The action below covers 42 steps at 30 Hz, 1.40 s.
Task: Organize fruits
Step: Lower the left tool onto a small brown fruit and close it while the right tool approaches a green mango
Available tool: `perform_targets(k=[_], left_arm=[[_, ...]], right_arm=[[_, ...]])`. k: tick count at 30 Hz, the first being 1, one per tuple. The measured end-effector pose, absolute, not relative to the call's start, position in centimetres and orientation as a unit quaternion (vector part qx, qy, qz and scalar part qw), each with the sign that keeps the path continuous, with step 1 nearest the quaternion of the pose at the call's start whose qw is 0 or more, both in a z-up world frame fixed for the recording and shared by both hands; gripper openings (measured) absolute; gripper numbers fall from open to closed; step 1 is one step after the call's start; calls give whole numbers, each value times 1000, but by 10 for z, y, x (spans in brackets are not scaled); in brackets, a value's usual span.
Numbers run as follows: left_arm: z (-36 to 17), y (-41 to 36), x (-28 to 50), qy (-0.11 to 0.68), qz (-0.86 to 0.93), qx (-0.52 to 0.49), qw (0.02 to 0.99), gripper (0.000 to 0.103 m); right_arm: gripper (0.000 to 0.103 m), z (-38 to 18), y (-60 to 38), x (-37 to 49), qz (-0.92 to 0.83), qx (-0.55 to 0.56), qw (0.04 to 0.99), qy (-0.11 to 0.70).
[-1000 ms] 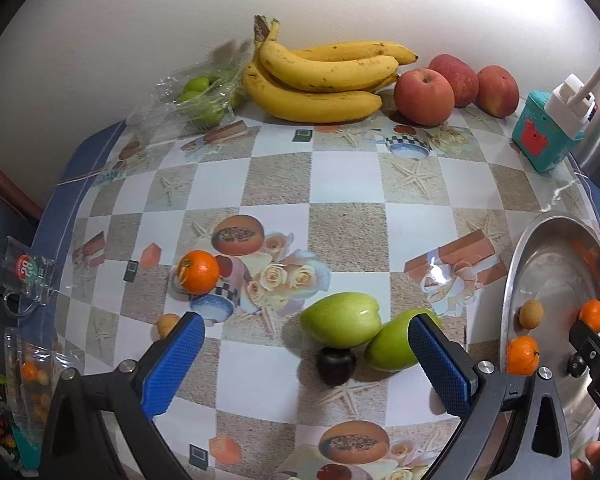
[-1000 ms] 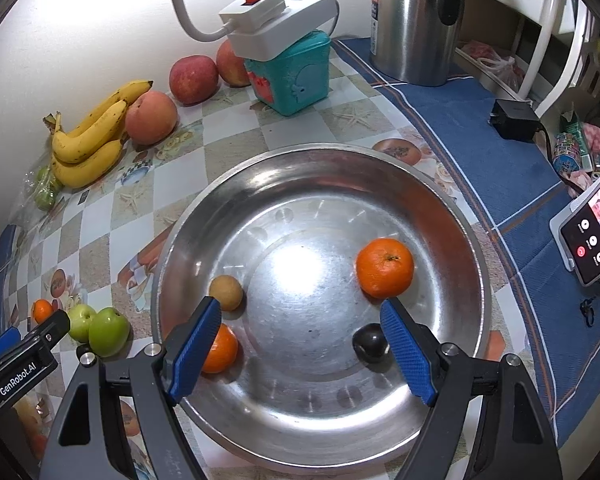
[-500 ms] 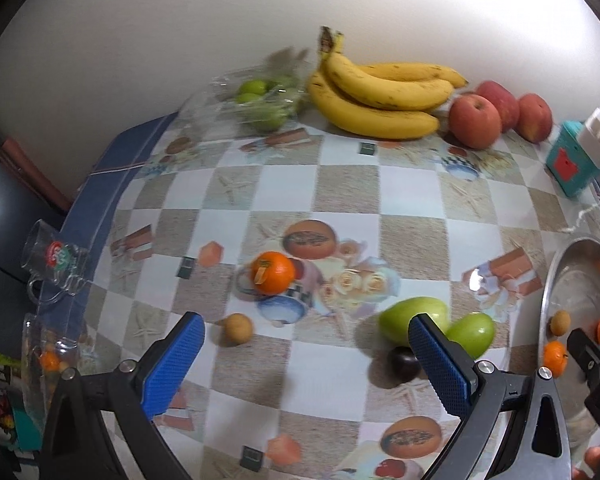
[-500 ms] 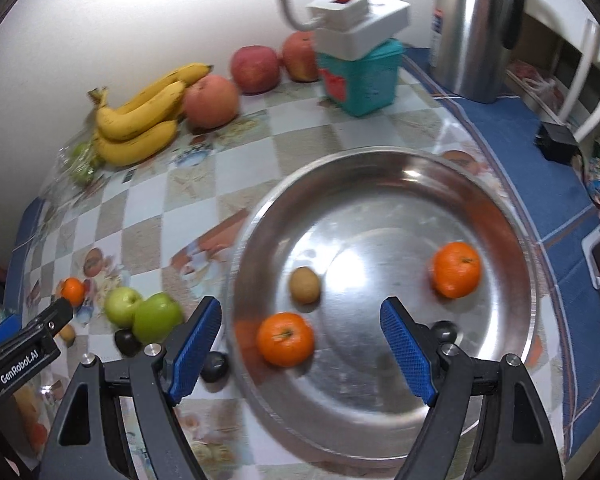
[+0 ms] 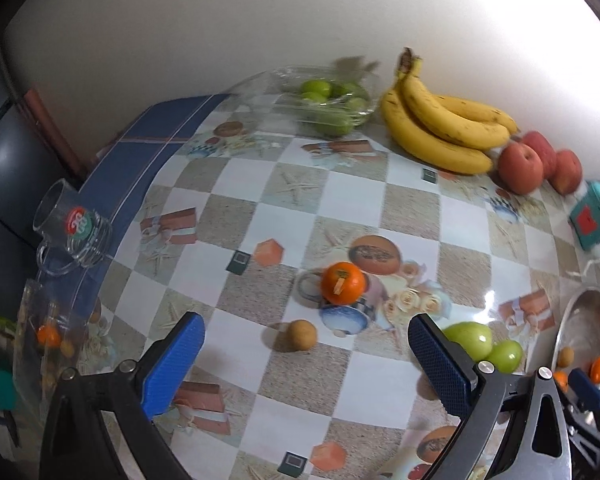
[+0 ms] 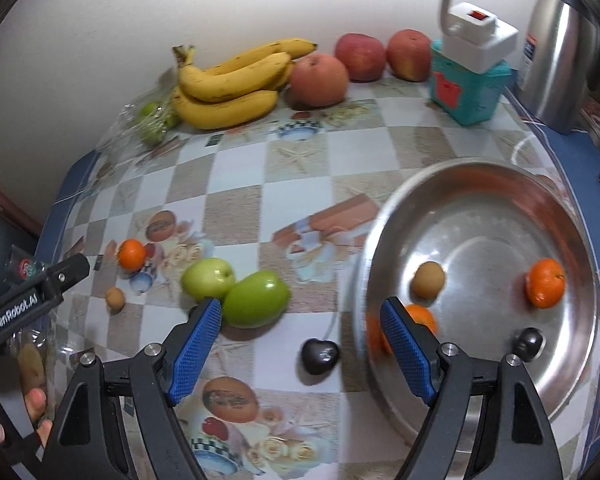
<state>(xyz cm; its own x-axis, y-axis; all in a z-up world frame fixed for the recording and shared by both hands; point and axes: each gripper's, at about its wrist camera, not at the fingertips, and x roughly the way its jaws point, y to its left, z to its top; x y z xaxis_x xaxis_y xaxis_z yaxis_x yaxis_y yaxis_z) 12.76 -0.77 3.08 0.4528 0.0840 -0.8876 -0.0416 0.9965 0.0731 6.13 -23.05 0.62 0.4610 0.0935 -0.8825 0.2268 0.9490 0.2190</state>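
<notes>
My left gripper [image 5: 306, 354] is open and empty above the checked tablecloth. A small brown fruit [image 5: 301, 335] lies between its fingers' lines, with a tangerine [image 5: 343, 283] just beyond. Two green apples [image 5: 469, 338] sit behind its right finger. My right gripper [image 6: 300, 346] is open and empty too. A dark plum [image 6: 319, 356] lies on the cloth between its fingers. The green apples [image 6: 256, 298] are by its left finger. The steel bowl [image 6: 384, 220] on the right holds two tangerines [image 6: 545, 282], a brown fruit [image 6: 428, 279] and a dark plum [image 6: 529, 342].
Bananas [image 6: 224, 84], three red apples [image 6: 318, 79] and a bag of green fruit [image 5: 332, 106] line the wall. A teal box [image 6: 466, 88] with a white plug and a steel kettle [image 6: 556, 56] stand at the back right. A glass mug [image 5: 74, 228] lies at the left edge.
Both grippers have moved left across the table. The bowl has slid to the right in both views. The left view now centres on the tangerine and brown fruit, the right on the plum.
</notes>
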Motion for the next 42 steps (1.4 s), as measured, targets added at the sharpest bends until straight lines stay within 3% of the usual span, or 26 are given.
perform_targets(k=[25, 32, 37, 42], left_arm=[[-11, 21, 152, 578, 25, 12, 816, 102], [-33, 23, 155, 601, 22, 7, 799, 84], [-41, 22, 157, 611, 17, 2, 792, 73], [-49, 23, 159, 620, 20, 1, 785, 63]], right_arm=[[82, -9, -208, 87, -4, 172, 829, 532], [82, -18, -209, 91, -12, 172, 824, 539], [69, -22, -209, 95, -16, 157, 823, 546], [63, -29, -204, 98, -10, 146, 818, 556]])
